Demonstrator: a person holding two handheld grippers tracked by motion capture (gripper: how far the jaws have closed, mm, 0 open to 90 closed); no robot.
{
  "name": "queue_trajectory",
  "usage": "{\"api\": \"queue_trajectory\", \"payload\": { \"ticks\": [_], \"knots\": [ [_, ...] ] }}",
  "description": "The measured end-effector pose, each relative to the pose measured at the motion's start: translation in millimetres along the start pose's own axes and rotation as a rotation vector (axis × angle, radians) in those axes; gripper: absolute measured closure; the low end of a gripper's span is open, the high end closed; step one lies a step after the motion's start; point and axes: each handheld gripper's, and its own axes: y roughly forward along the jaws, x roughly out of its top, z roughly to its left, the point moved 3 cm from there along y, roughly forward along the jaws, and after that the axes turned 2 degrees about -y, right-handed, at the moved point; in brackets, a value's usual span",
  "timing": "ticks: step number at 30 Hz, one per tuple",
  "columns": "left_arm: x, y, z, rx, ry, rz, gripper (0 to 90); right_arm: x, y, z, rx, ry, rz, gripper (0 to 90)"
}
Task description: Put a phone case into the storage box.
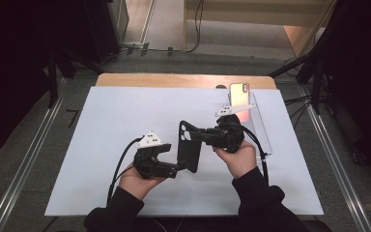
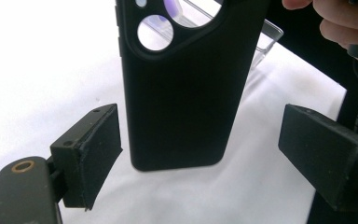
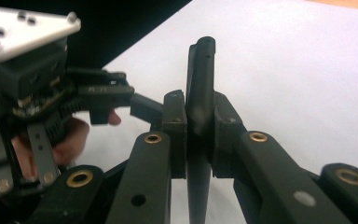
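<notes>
The white mat (image 1: 125, 125) covers most of my wooden table (image 1: 183, 80), whose bare edge peeks out along the far side; the mat's near edge is cut off behind my dark sleeves (image 1: 258, 200). On the far right of the mat lies a clear tray (image 1: 263, 137), hard to make out because it is see-through, and a phone (image 1: 240, 100) with a pinkish glare on it leans up at the tray's far end; what its surface shows I cannot tell through the glare. My right gripper (image 1: 204, 137) is clamped on the long edge of the black phone case (image 1: 188, 146), holding it on edge above the middle of the mat; in the right gripper view the pads (image 3: 175, 128) press on both faces of the case (image 3: 200, 93), whose lower part runs out of the picture between the jaws. My left gripper (image 1: 176, 169) sits just below and left of the case with its jaws spread wide and nothing gripped: in the left gripper view the case (image 2: 182, 88) hangs between the two pads (image 2: 98, 149), apart from both, its bottom edge just past them and its top with the camera cutout cropped by the frame, part of the tray (image 2: 261, 42) showing behind it
</notes>
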Motion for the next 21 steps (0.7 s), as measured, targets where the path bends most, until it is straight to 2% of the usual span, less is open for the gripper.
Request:
{"api": "queue_trajectory", "payload": {
  "ticks": [4,6,8,13,21],
  "knots": [
    [2.1,-2.0,3.0,-0.036,0.002,0.023,13.6,-0.9,-2.2,0.1,0.009,-0.042,0.015,76.9],
    [3.3,-2.8,4.6,-0.036,-0.002,0.036,13.6,-1.0,-4.2,-0.5,0.025,-0.056,0.023,76.9],
    [4.7,-5.1,5.9,-0.060,-0.001,0.042,13.6,-1.0,-5.7,-1.4,0.045,-0.072,0.025,76.9],
    [8.8,-10.3,8.4,-0.075,0.021,0.041,14.1,-0.2,-12.6,-1.1,0.080,-0.135,0.022,76.9],
    [15.3,-13.9,10.7,-0.110,0.047,0.044,16.6,1.2,-16.8,-4.3,0.142,-0.187,0.059,76.9]
  ]
}}
